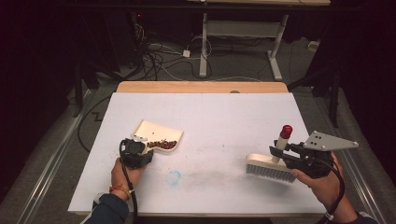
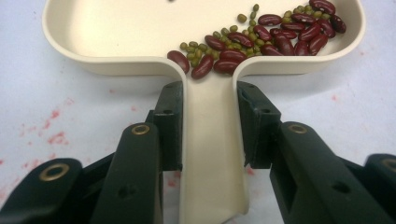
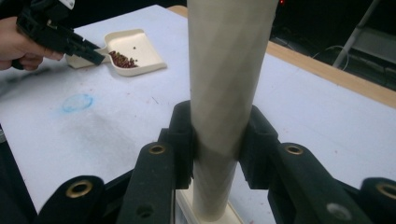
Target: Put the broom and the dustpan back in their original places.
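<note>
My left claw point(image 2: 205, 121) clamps the dustpan point(image 1: 156, 134) handle, beans point(image 2: 261, 39) inside; my right claw point(image 3: 217, 140) clamps the upright brush point(image 1: 271, 168) handle, well right across the desk point(image 1: 224, 112).

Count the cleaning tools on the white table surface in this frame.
2. The dustpan lies left of centre holding beans, its handle clamped by the left gripper. The brush stands at the right edge, its handle clamped by the right gripper.

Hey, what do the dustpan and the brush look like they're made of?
Dustpan: likely cream plastic, smooth with a soft sheen and rounded moulded rim. Brush: cream handle and back look like matching matte plastic, red cap on top; the pale bristles seem synthetic, though that is hard to tell.
</note>
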The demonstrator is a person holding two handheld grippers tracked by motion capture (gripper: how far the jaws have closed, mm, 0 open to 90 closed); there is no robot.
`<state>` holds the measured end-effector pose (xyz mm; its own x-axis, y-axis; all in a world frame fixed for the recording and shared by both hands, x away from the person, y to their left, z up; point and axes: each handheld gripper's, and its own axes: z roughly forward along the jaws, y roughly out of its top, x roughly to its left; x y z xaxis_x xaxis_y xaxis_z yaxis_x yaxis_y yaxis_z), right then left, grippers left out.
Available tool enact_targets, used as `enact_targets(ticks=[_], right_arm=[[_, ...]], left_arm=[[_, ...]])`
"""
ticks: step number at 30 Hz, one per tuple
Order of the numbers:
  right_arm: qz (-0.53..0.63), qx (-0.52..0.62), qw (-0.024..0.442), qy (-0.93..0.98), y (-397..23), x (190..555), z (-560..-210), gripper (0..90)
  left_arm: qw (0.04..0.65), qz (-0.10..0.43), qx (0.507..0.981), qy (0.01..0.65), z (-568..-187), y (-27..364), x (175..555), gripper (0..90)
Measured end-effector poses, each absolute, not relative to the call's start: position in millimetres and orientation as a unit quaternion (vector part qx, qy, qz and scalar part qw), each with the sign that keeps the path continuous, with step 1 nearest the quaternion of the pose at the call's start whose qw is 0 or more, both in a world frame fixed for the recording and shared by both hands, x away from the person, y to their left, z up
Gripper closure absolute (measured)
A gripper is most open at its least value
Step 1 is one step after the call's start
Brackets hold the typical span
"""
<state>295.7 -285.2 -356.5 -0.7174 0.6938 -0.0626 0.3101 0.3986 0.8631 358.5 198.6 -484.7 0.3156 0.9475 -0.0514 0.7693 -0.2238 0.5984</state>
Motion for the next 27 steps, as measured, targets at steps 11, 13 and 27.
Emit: enact_targets(ticks=[11, 13, 27], right_arm=[[0.437, 0.324, 0.191, 0.817, -280, 317, -369, 69.7], [0.435, 0.335, 0.196, 0.812, -278, 327, -371, 69.3], [0.372, 0.408, 0.234, 0.800, -263, 405, -393, 60.8]], left_arm=[[0.276, 0.167, 0.753, 0.573, -487, 202, 362, 59.5], [0.278, 0.157, 0.754, 0.574, -487, 200, 360, 52.5], [0.382, 0.237, 0.756, 0.475, -464, 223, 311, 41.7]])
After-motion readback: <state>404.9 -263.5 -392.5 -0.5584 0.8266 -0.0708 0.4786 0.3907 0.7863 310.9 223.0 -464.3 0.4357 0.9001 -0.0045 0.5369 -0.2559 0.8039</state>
